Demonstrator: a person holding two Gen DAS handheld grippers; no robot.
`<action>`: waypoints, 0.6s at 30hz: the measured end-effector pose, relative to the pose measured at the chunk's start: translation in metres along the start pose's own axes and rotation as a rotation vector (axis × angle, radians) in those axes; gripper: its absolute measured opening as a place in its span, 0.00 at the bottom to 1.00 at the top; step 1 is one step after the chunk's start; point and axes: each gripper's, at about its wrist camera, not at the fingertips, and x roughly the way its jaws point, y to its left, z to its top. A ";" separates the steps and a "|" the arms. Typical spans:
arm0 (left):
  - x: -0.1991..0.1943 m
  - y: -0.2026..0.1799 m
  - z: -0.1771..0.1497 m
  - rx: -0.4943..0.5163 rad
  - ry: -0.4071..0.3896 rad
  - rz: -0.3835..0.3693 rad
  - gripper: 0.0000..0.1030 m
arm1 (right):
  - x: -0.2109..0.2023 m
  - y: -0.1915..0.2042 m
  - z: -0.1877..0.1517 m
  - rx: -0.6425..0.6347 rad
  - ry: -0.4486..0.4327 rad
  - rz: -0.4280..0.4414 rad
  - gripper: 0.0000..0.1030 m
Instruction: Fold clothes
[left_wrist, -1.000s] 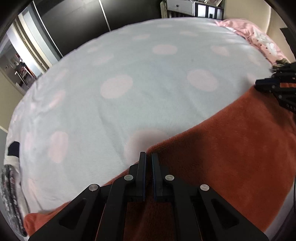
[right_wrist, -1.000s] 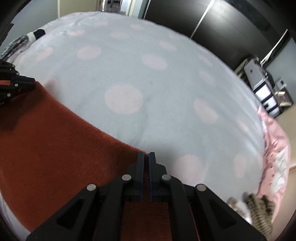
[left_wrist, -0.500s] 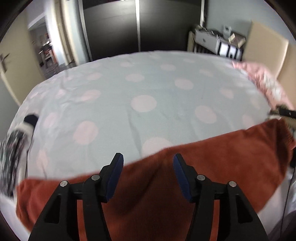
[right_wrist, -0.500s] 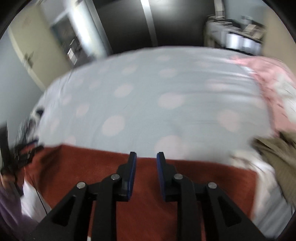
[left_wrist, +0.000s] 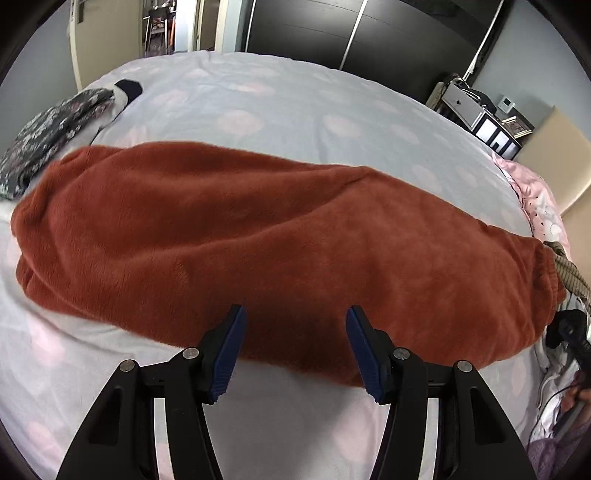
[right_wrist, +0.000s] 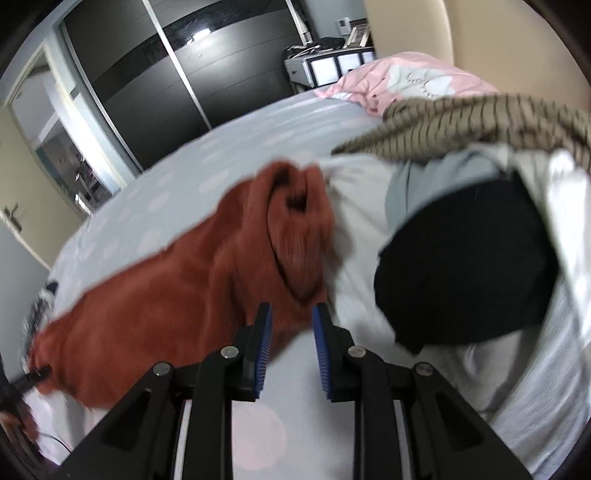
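A rust-coloured fleece garment (left_wrist: 280, 229) lies as a long folded band across the grey, pink-dotted bed sheet (left_wrist: 295, 110). My left gripper (left_wrist: 295, 310) hovers open over the garment's near edge, and its blue pads (left_wrist: 229, 350) touch nothing. In the right wrist view the same garment (right_wrist: 177, 295) runs off to the left, its gathered end just beyond my right gripper (right_wrist: 292, 308). That gripper's jaws are opening. Nothing is pinched between them; fleece and sheet show through the gap.
A dark floral garment (left_wrist: 55, 125) lies at the bed's far left. At the right end sits a pile: a tan striped garment (right_wrist: 461, 122), a black one (right_wrist: 465, 258), pale grey cloth (right_wrist: 369, 206). A pink pillow (right_wrist: 402, 77) and dark wardrobe doors (left_wrist: 369, 33) lie beyond.
Both grippers were shut on the fleece's edge; they have let go, opened and pulled back while rolling. The fleece now lies folded on the bed.
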 end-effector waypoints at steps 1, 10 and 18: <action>0.000 0.000 0.000 0.000 0.001 0.003 0.56 | 0.005 0.003 0.002 -0.028 0.001 -0.006 0.26; 0.022 0.008 0.000 -0.085 0.056 0.009 0.56 | 0.050 0.015 -0.002 -0.197 0.067 -0.058 0.40; 0.027 0.012 0.000 -0.099 0.059 0.024 0.56 | 0.038 0.033 -0.004 -0.281 0.058 -0.162 0.12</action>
